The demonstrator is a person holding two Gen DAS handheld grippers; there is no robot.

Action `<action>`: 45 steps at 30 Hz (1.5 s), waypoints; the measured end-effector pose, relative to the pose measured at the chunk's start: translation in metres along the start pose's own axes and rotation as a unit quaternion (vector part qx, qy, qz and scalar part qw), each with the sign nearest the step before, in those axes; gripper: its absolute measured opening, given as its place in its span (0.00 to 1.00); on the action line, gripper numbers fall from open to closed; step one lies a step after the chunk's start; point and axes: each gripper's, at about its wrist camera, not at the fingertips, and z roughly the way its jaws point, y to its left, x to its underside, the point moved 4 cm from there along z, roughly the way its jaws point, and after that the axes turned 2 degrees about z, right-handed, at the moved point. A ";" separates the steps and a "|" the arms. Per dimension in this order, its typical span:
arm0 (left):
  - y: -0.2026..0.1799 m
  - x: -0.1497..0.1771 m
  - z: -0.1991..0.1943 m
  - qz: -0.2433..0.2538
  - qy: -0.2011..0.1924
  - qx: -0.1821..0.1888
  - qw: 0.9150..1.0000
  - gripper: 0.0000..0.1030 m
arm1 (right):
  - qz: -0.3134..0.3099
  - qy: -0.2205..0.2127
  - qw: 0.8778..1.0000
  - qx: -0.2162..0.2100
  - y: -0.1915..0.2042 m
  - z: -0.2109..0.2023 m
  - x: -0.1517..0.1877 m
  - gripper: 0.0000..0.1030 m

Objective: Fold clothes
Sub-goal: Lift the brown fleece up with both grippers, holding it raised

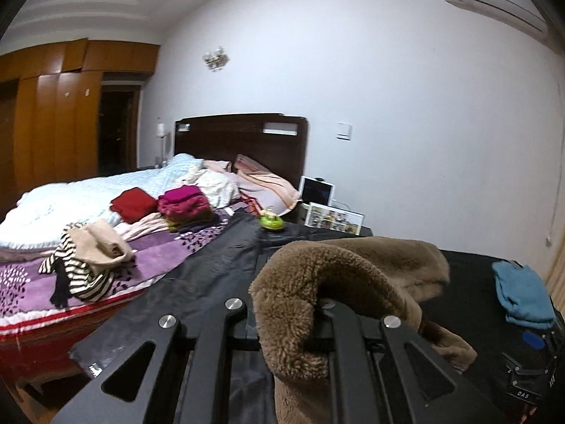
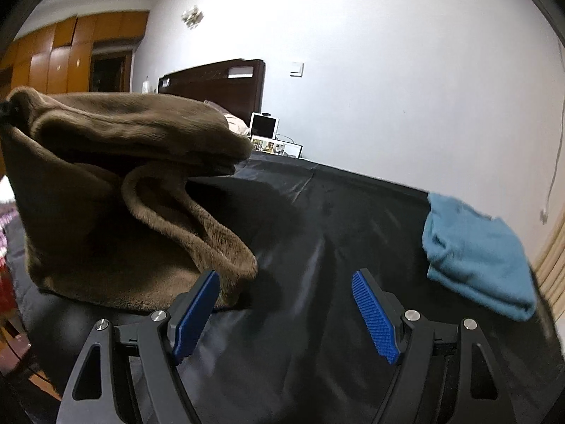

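Note:
A brown fleece garment (image 1: 339, 282) hangs from my left gripper (image 1: 293, 318), which is shut on a fold of it and holds it lifted above the black table cover (image 1: 219, 261); the fingers are hidden by the fabric. In the right wrist view the same brown garment (image 2: 116, 176) rises at the left, its lower part resting on the black cover (image 2: 317, 229). My right gripper (image 2: 284, 312) is open and empty, its blue pads (image 2: 374, 318) just right of the garment's hem. A folded blue garment (image 2: 473, 251) lies at the right, and it also shows in the left wrist view (image 1: 522, 293).
A bed (image 1: 70, 194) stands left of the table with striped and beige clothes (image 1: 88, 258), a red pile (image 1: 134, 205) and a magenta pile (image 1: 183, 205). A green object (image 1: 271, 222) sits at the table's far end. Framed photos (image 1: 333, 217) and a headboard (image 1: 243, 141) stand behind.

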 end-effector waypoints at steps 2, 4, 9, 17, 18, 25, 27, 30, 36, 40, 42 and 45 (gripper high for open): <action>0.012 0.002 0.000 -0.008 0.003 -0.010 1.000 0.12 | -0.020 0.006 1.000 0.009 0.009 0.005 -0.005 0.77; 0.024 0.006 0.000 -0.015 0.005 -0.019 1.000 0.12 | -0.030 0.014 0.999 0.011 0.015 0.011 -0.008 0.77; 0.043 0.014 0.000 -0.021 0.011 -0.031 0.999 0.12 | -0.045 0.029 0.998 0.011 0.032 0.024 -0.017 0.77; 0.054 0.024 0.001 -0.027 0.016 -0.036 0.999 0.12 | -0.067 0.019 0.997 0.038 0.051 0.036 -0.037 0.77; 0.055 0.025 0.001 -0.028 0.017 -0.037 0.999 0.12 | -0.068 0.016 0.997 0.043 0.052 0.037 -0.039 0.77; 0.062 0.032 0.007 -0.034 0.026 -0.042 0.998 0.13 | -0.088 -0.006 0.992 0.088 0.059 0.043 -0.050 0.77; 0.064 0.034 0.009 -0.035 0.028 -0.044 0.998 0.14 | -0.095 -0.008 0.991 0.097 0.061 0.047 -0.054 0.77; 0.066 0.036 0.011 -0.037 0.031 -0.046 0.998 0.14 | -0.098 -0.004 0.990 0.098 0.062 0.054 -0.058 0.77; 0.075 0.041 0.014 -0.045 0.035 -0.050 0.997 0.16 | -0.110 0.002 0.989 0.101 0.070 0.069 -0.063 0.77; 0.083 0.045 0.017 -0.053 0.040 -0.055 0.996 0.16 | -0.125 -0.006 0.986 0.112 0.076 0.075 -0.070 0.77; 0.088 0.047 0.019 -0.056 0.043 -0.056 0.996 0.16 | -0.130 -0.015 0.984 0.123 0.077 0.076 -0.078 0.77; 0.091 0.050 0.021 -0.058 0.046 -0.057 0.996 0.16 | -0.127 -0.028 0.983 0.131 0.077 0.075 -0.090 0.77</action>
